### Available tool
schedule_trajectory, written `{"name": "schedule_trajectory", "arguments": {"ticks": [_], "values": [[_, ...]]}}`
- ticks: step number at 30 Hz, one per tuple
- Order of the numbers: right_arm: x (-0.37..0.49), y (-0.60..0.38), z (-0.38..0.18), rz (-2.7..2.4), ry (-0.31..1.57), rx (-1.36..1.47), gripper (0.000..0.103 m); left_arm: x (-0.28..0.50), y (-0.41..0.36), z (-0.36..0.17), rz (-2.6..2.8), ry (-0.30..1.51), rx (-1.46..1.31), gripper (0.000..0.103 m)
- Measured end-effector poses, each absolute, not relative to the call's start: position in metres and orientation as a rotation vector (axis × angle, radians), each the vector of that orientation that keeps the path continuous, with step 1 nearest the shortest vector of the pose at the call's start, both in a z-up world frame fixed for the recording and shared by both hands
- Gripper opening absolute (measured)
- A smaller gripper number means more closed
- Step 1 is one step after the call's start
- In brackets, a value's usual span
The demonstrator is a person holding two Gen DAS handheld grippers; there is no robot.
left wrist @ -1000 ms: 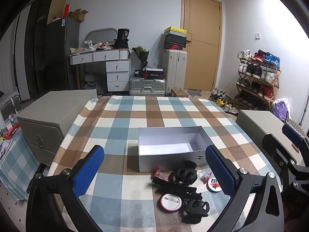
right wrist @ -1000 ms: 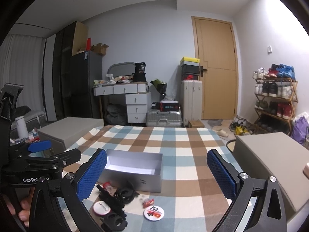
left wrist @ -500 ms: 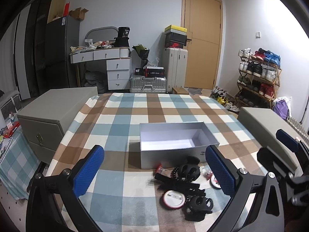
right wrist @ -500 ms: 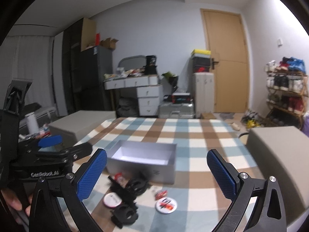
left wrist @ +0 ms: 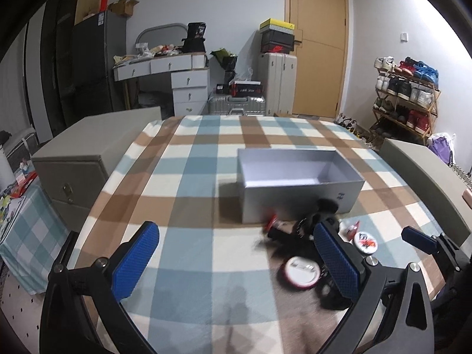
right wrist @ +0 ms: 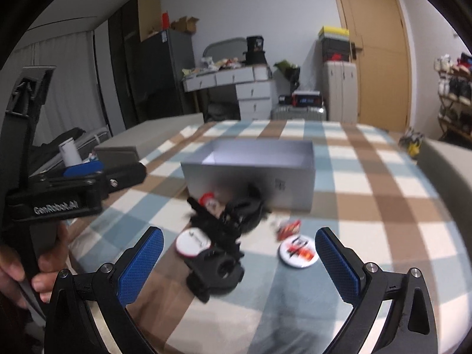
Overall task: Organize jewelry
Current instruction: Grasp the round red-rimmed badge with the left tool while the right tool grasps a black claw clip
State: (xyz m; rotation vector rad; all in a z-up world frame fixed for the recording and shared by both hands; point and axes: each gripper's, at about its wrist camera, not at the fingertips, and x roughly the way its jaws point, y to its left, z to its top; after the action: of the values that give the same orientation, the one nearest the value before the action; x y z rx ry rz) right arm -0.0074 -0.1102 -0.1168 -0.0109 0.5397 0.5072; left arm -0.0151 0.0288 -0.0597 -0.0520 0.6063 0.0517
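Both grippers have come lower and closer to the small things than a second ago, and the pile looks bigger in the right view. The right gripper has its jaws wide, holding nothing, and a black hair clip lies right between them, a bit ahead. The left gripper, also wide and empty, points left of the pile, so the right one is nearer. The round badges and clips sit on the checked surface, just in front of the empty grey box.
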Motion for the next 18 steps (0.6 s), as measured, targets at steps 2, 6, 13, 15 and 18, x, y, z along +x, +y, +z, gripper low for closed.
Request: {"name": "schedule_trajectory", "arguments": {"ticks": [2, 6, 13, 15, 18], "values": [[-0.003, -0.111, -0.123, 0.516, 0.576, 0.009, 0.102, -0.016, 0.033, -0.061, 0.059, 0.614, -0.053, 0.102], [-0.001, -0.107, -0.134, 0.541, 0.627, 0.003, 0.099, -0.019, 0.036, -0.064, 0.066, 0.627, -0.051, 0.102], [-0.006, -0.100, -0.143, 0.577, 0.644, -0.032, 0.079, -0.018, 0.034, -0.072, 0.059, 0.658, -0.048, 0.102], [-0.007, -0.098, -0.144, 0.585, 0.649, -0.042, 0.068, -0.015, 0.036, -0.075, 0.055, 0.669, -0.051, 0.102], [-0.004, -0.097, -0.146, 0.577, 0.671, -0.033, 0.056, -0.014, 0.037, -0.078, 0.054, 0.686, -0.061, 0.102]]}}
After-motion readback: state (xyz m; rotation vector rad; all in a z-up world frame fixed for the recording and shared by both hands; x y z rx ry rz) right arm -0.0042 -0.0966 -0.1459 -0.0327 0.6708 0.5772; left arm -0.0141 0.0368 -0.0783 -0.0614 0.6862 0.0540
